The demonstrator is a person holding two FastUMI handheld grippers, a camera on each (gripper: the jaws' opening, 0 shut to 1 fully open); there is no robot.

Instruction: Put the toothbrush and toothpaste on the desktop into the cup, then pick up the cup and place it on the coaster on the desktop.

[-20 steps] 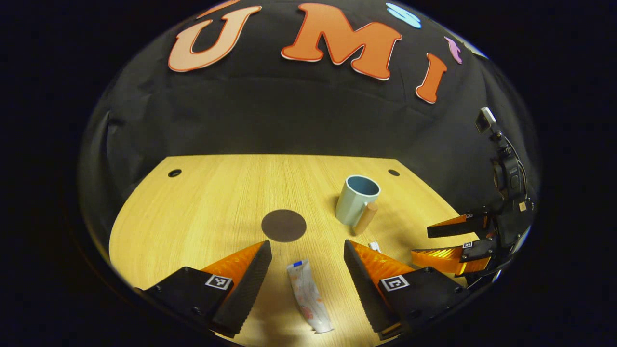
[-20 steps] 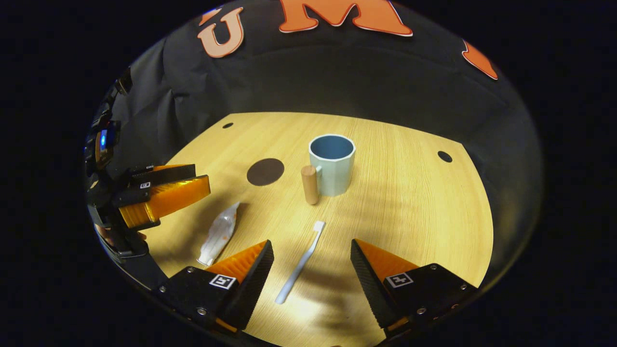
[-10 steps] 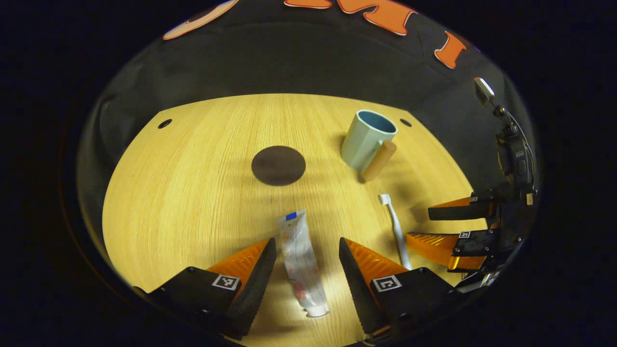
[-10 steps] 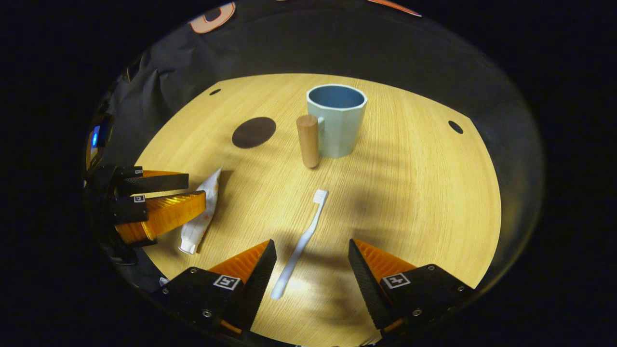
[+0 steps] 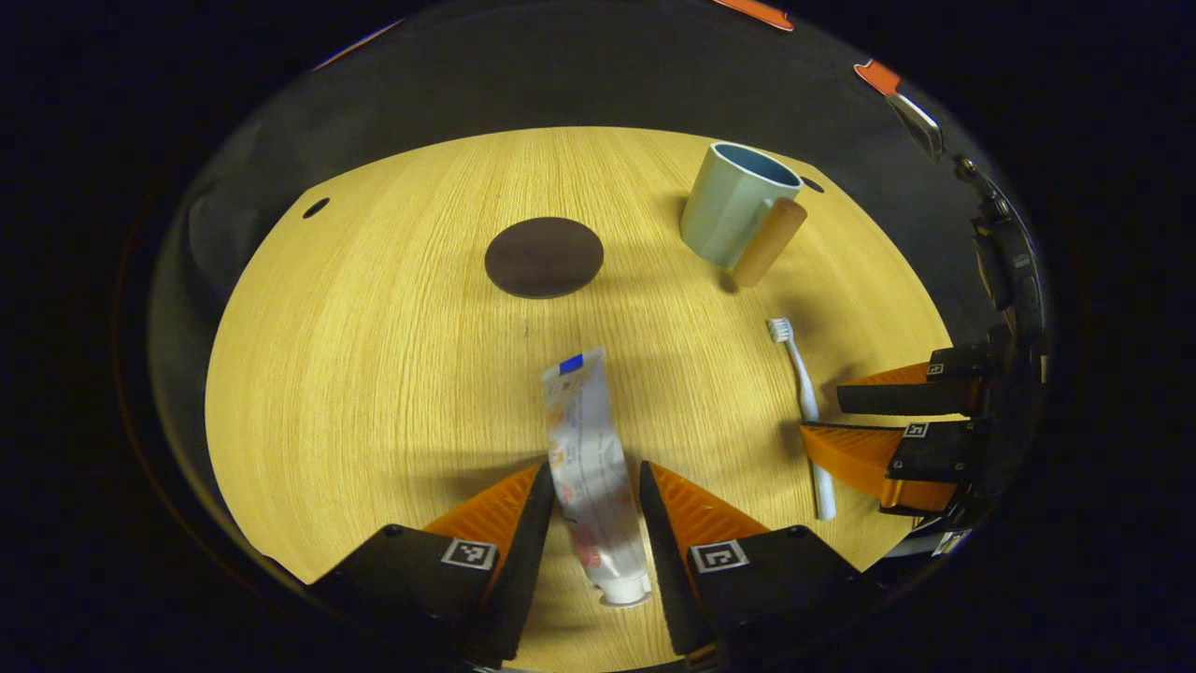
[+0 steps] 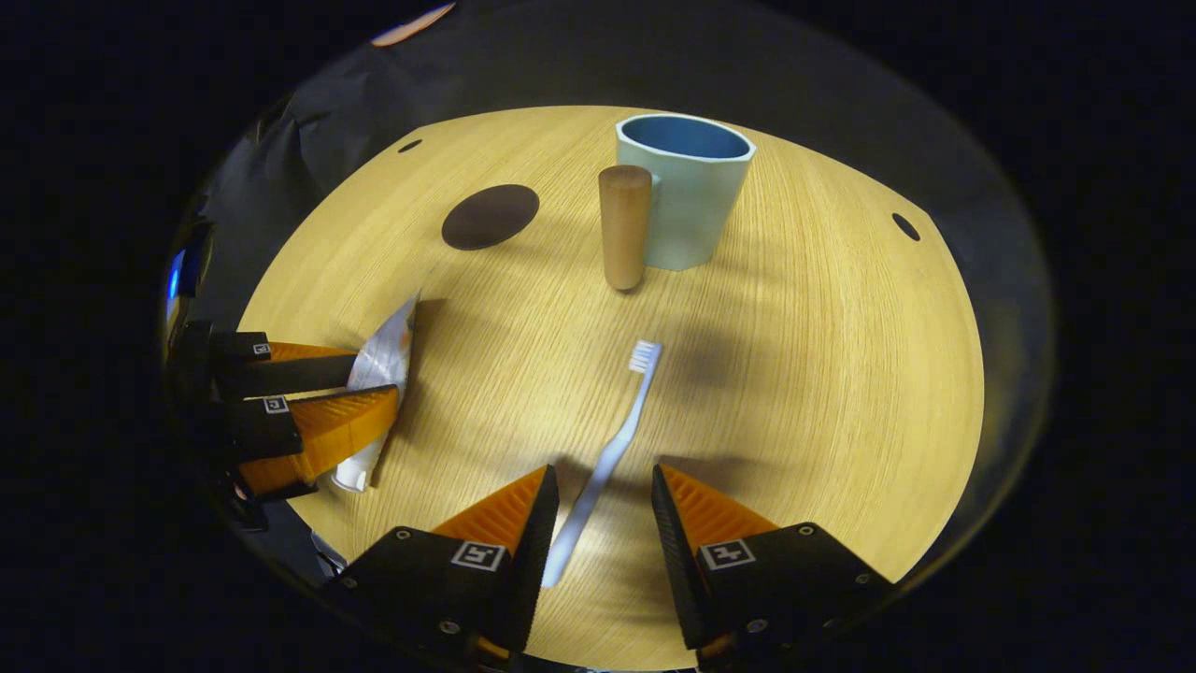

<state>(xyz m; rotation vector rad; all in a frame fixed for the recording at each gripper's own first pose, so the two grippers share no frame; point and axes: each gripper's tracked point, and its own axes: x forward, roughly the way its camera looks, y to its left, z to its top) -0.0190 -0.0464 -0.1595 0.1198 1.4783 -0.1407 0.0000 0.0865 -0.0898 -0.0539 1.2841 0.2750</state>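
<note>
On the wooden desk (image 5: 374, 374), the left gripper (image 5: 595, 486) is low over the toothpaste (image 5: 589, 467). In the left gripper view its two fingers stand on both sides of the tube, very close to it, but I cannot tell if they already press on it. The tube lies flat near the front edge of the desk, with its cap toward the camera and its flat end pointing to the far edge. In the right gripper view the same gripper (image 6: 374, 393) is at the left edge of the desk with the toothpaste (image 6: 383, 350) between its fingers.

The right gripper (image 6: 605, 491) is low over the toothbrush (image 6: 607, 458). Its fingers are a little apart, one on each side of the handle, and there is a small gap to the handle on both sides. The toothbrush lies flat, with the bristle head pointing toward the cup (image 6: 687, 201). In the left gripper view the right gripper (image 5: 822, 416) is at the right edge of the desk around the toothbrush (image 5: 805, 402).

The cup (image 5: 733, 210) stands upright near the far edge of the desk, with a wooden handle (image 6: 624, 224) on its side that faces the toothbrush. The dark round coaster (image 5: 544, 256) lies flat beside the cup and apart from it, also in the far half of the desk; in the right gripper view the coaster (image 6: 490, 216) is left of the cup.
</note>
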